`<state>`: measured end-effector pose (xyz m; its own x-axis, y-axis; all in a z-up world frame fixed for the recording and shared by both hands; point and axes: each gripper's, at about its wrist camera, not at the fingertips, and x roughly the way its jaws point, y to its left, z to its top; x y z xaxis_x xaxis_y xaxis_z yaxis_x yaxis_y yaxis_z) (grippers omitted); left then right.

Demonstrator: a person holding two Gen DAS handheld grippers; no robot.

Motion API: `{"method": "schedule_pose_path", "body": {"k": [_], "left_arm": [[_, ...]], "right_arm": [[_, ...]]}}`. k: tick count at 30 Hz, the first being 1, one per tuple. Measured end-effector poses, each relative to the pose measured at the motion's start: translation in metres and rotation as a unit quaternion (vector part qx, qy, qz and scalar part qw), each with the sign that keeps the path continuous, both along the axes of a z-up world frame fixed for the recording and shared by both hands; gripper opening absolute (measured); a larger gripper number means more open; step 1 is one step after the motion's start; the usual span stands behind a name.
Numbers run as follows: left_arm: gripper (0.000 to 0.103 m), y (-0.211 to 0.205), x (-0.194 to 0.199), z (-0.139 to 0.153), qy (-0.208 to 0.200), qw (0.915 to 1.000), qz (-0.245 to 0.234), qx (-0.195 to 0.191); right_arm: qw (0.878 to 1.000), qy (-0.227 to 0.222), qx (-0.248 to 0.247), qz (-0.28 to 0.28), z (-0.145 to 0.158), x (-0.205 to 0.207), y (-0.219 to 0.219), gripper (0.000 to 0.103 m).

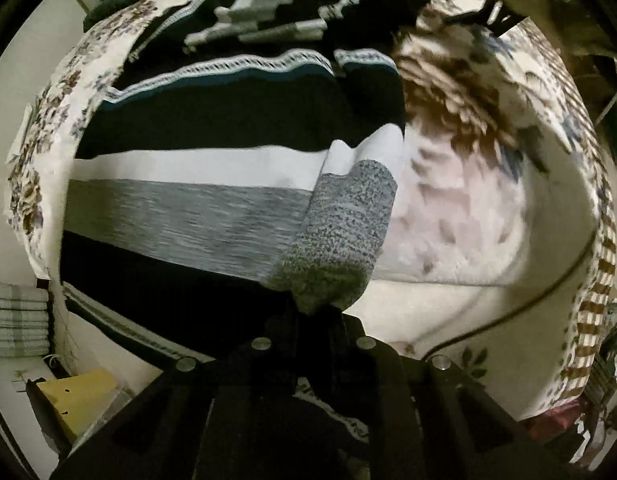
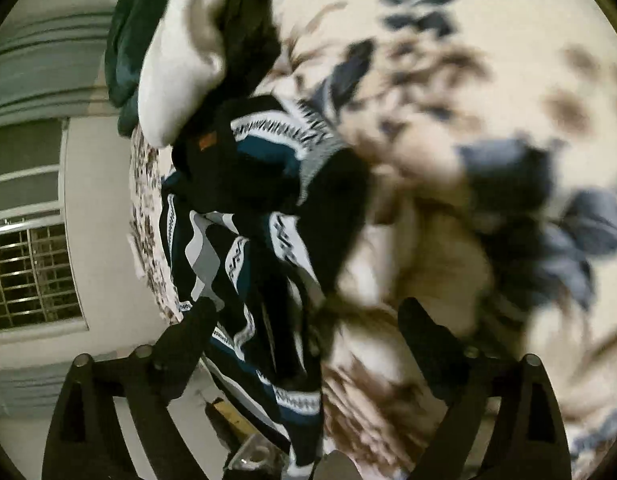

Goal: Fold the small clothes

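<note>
A striped sweater [image 1: 212, 160] in black, white, grey and teal lies spread on a floral bedsheet [image 1: 468, 200]. My left gripper [image 1: 320, 312] is shut on its speckled grey cuff [image 1: 340, 240], with the sleeve folded over the body. In the right wrist view the same sweater [image 2: 244, 248] hangs bunched at the bed's edge. My right gripper [image 2: 304, 320] is open and empty just above it, one finger on each side of the fabric.
Folded clothes, white [image 2: 180, 64] and dark green [image 2: 128, 40], are piled on the bed beyond the sweater. A black cable [image 1: 528, 300] runs over the sheet. A yellow box [image 1: 76, 396] sits on the floor by the bed. A barred window [image 2: 28, 276] is in the wall.
</note>
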<state>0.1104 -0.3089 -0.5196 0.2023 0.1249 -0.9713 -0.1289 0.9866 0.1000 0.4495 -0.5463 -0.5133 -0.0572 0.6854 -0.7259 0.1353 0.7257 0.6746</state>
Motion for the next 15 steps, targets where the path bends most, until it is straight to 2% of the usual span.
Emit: {"method": "schedule_pose_path", "body": {"k": [5,7,8,9,11,15], "left_arm": [[0.008,0.013,0.002,0.02,-0.008,0.9999,0.01,-0.001],[0.008,0.015,-0.003,0.026,-0.012,0.9998,0.013,-0.002],[0.008,0.025,0.003,0.029,-0.013,0.9998,0.016,-0.004],[0.008,0.029,0.002,0.033,-0.017,0.9997,0.018,-0.007],[0.008,0.041,0.003,0.039,-0.022,0.9995,0.022,-0.01],[0.008,0.07,-0.003,0.055,-0.034,0.9979,0.049,-0.025]], "right_arm": [[0.999,0.02,0.007,0.025,-0.028,0.019,0.035,0.094],[0.999,0.028,0.006,0.025,-0.035,0.023,0.044,0.073],[0.999,0.031,0.007,0.018,-0.037,0.024,0.047,0.038],[0.999,0.041,0.0,0.015,-0.04,0.027,0.05,0.026],[0.999,0.033,-0.007,0.011,-0.035,0.028,0.056,0.016],[0.999,0.014,-0.044,0.018,-0.001,0.026,0.075,0.014]]}}
